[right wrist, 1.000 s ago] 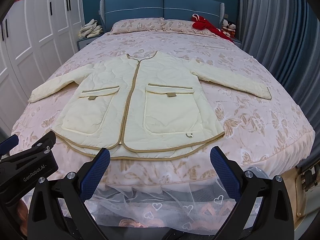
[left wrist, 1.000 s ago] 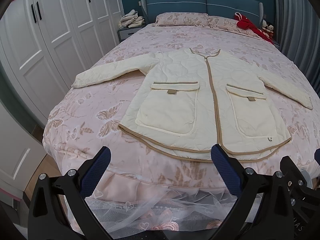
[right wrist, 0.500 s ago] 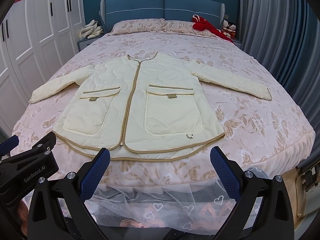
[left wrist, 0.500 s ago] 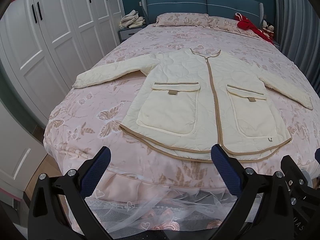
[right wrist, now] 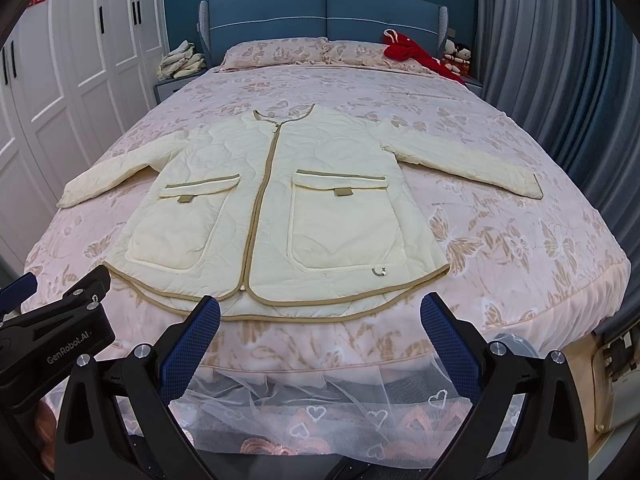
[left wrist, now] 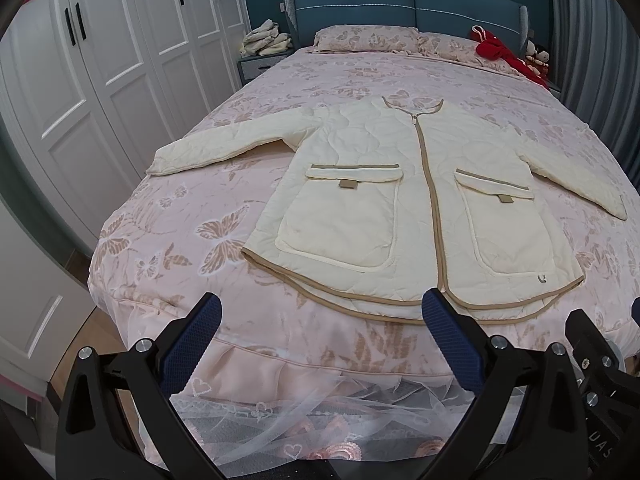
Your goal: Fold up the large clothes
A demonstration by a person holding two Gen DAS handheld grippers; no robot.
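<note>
Both claws (left wrist: 320,312) (right wrist: 320,312) crept closer, wide open, empty, above jacket (right wrist: 276,216).

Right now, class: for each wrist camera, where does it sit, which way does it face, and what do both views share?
Left wrist: on the left gripper at the bed's foot, facing the headboard; open fingers show, right gripper's edge beside.
Right wrist: on the right gripper, same direction, further right; open fingers show, with the left gripper beside.
Shared: the cream quilted jacket with tan trim, spread flat on the pink butterfly-print bedspread.
</note>
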